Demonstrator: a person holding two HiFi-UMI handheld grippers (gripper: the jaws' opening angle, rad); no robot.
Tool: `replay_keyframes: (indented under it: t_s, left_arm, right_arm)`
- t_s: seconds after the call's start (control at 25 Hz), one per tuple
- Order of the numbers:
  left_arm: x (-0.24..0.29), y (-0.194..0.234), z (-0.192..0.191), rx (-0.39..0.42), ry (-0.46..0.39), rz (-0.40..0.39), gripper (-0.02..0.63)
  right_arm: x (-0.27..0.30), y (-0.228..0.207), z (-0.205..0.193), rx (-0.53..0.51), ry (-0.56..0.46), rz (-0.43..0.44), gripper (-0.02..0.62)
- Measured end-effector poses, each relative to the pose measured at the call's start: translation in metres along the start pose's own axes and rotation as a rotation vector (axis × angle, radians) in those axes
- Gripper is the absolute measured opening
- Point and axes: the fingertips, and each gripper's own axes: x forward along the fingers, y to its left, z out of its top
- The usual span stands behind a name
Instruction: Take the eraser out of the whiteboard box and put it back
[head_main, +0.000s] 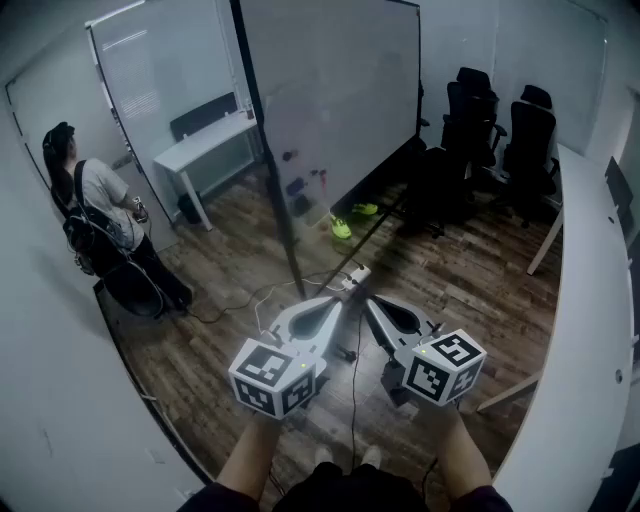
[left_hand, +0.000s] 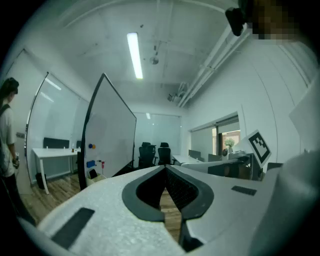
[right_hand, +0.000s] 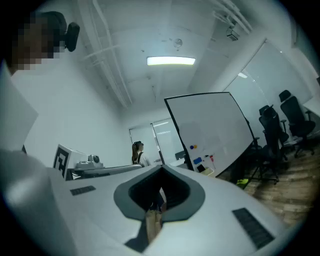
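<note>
- The whiteboard (head_main: 330, 90) stands on its frame in the middle of the room, well ahead of both grippers. A person (head_main: 95, 205) stands off to the left.
- The left gripper (left_hand: 165, 168) is held level with its jaws closed tip to tip and nothing between them.
- The right gripper (right_hand: 161, 168) is just beside it, also level. Its jaws meet at the tips and it is empty too.
- The box (right_hand: 208, 171) is a pale tray low on the board's face, well apart from both grippers, so the task has not started.
- The eraser (right_hand: 201, 168) is probably the dark block sitting in that box, though it is too small to be sure. It is likely light, with a stiff back and a soft felt face. It should be gripped across its two long hard sides, near the middle, not on the felt.
</note>
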Motion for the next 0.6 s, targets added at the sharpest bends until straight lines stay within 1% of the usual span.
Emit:
replay_keyframes:
  t_s: [0.08, 0.16, 0.28, 0.48, 0.6]
  left_arm:
    - [-0.002, 0.003, -0.004, -0.045, 0.030, -0.029, 0.005]
    - [-0.004, 0.006, -0.009, -0.065, 0.052, -0.051, 0.005]
    - [-0.006, 0.006, -0.010, -0.051, 0.064, -0.060, 0.005]
    - [-0.013, 0.008, -0.008, -0.043, 0.043, -0.075, 0.005]
    - [-0.015, 0.012, -0.008, -0.041, 0.034, -0.074, 0.005]
  right_arm:
    - [0.003, 0.003, -0.001, 0.018, 0.013, 0.006, 0.003]
    - [0.006, 0.005, -0.002, 0.027, 0.018, 0.011, 0.003]
    - [0.006, 0.008, -0.002, 0.021, 0.018, 0.009, 0.003]
    - [0.010, 0.015, -0.006, 0.006, 0.024, 0.002, 0.003]
    - [0.013, 0.015, -0.007, -0.003, 0.010, -0.004, 0.003]
